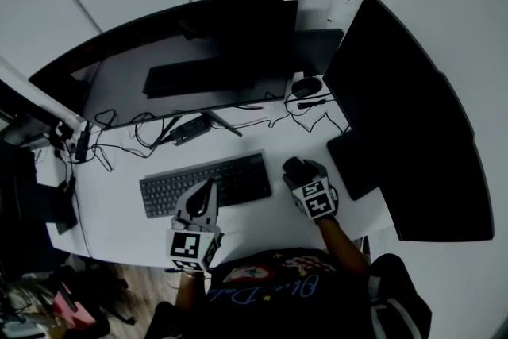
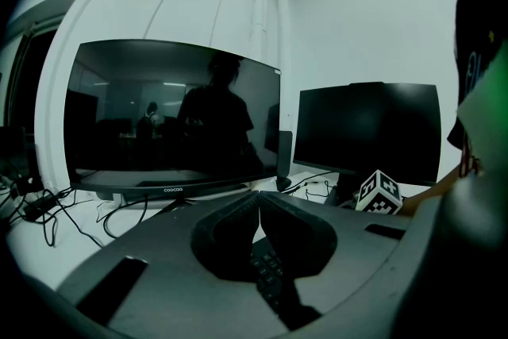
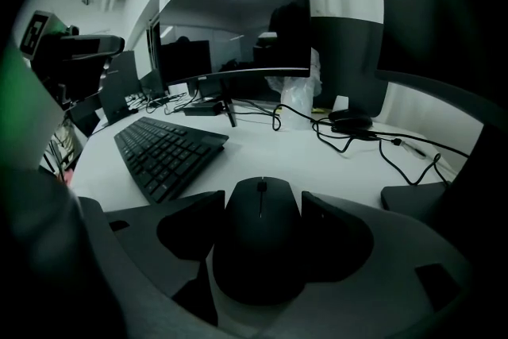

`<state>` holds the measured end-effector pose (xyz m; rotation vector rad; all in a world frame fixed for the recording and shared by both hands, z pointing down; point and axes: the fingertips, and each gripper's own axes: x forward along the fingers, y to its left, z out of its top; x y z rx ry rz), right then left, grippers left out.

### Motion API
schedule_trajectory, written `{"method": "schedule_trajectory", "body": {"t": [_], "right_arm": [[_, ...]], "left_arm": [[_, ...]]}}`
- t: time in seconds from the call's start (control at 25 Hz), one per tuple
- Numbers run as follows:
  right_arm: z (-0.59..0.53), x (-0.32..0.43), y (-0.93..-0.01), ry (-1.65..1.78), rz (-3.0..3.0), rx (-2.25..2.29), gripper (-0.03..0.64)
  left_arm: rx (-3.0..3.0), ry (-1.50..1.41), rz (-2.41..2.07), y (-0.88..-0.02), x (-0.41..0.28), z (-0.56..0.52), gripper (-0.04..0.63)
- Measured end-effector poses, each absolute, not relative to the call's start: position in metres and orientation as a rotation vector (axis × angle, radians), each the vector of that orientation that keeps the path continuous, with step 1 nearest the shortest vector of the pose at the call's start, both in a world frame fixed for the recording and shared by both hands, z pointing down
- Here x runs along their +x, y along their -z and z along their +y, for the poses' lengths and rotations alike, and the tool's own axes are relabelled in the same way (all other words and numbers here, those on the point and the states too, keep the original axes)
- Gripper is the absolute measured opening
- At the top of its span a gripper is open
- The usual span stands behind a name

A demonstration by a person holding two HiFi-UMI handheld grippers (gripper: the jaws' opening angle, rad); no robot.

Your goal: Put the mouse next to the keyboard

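The black mouse (image 1: 294,167) (image 3: 258,242) rests on the white desk (image 1: 270,214), just right of the black keyboard (image 1: 238,175) (image 3: 163,147). My right gripper (image 1: 298,171) (image 3: 263,200) is shut on the mouse, one jaw pressed to each side. A narrow strip of bare desk separates the mouse from the keyboard's right end. My left gripper (image 1: 209,185) (image 2: 258,200) hovers over the keyboard's front edge, its jaws shut with nothing between them. Keys of the keyboard (image 2: 270,266) show below its jaws.
A wide curved monitor (image 1: 182,52) stands behind the keyboard and a second dark monitor (image 1: 413,123) stands at the right. Cables (image 1: 305,117), a power brick (image 1: 190,129) and a small dark object (image 1: 305,86) lie behind. A flat black pad (image 1: 353,163) lies right of the mouse.
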<state>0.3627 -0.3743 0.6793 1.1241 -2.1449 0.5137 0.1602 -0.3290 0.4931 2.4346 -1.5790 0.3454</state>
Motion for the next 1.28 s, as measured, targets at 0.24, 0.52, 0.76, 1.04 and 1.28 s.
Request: {"method": "schedule_trajectory", "body": {"t": [0.24, 0.52, 0.76, 1.04, 1.28], "right_arm": [[-0.379, 0.359, -0.67, -0.522, -2.196, 1.158, 0.272], [-0.391, 0.358, -0.618, -0.428, -2.352, 1.29, 0.272], [-0.385, 0.352, -0.576, -0.407, -2.467, 1.359, 0.269], [-0.364, 0.331, -0.529, -0.38, -2.591, 1.384, 0.045], [-0.338, 0.311, -0.503, -0.393, -2.633, 1.36, 0.006]], "left_arm": [[2.433, -0.348, -1.611, -0.491, 0.156, -0.325, 0.003], [2.419, -0.324, -1.64, -0.485, 0.153, -0.317, 0.003], [2.432, -0.303, -1.646, -0.48, 0.148, -0.306, 0.003], [2.463, -0.274, -1.616, -0.473, 0.139, -0.3, 0.003], [2.474, -0.269, -1.57, -0.468, 0.131, -0.293, 0.003]]}}
